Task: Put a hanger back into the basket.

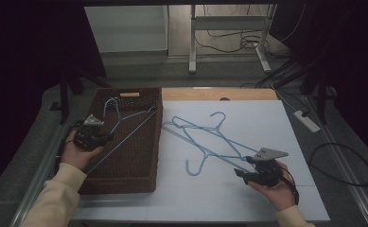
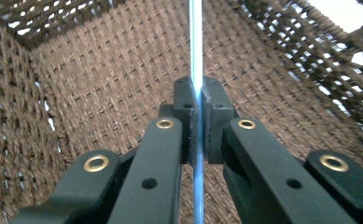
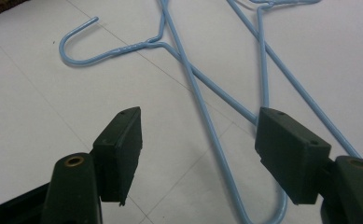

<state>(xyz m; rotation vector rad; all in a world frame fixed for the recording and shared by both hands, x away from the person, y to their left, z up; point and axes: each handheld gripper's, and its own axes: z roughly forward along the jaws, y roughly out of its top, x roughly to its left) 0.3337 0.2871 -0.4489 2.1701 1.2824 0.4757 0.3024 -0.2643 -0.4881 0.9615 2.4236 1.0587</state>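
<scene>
A brown woven basket stands on the left of the white table. Inside it a blue wire hanger lies slanted, and my left gripper is shut on its wire. In the left gripper view the pads of the left gripper pinch the thin blue hanger wire against the basket wall. Two more blue hangers lie crossed on the table. My right gripper sits open at their lower right ends. In the right gripper view, the right gripper straddles a hanger's corner without touching it.
A pale wooden strip runs along the table's far edge. To the right, off the table, lie a power strip and looped cables. A desk frame stands behind. Bare white surface spreads near the front.
</scene>
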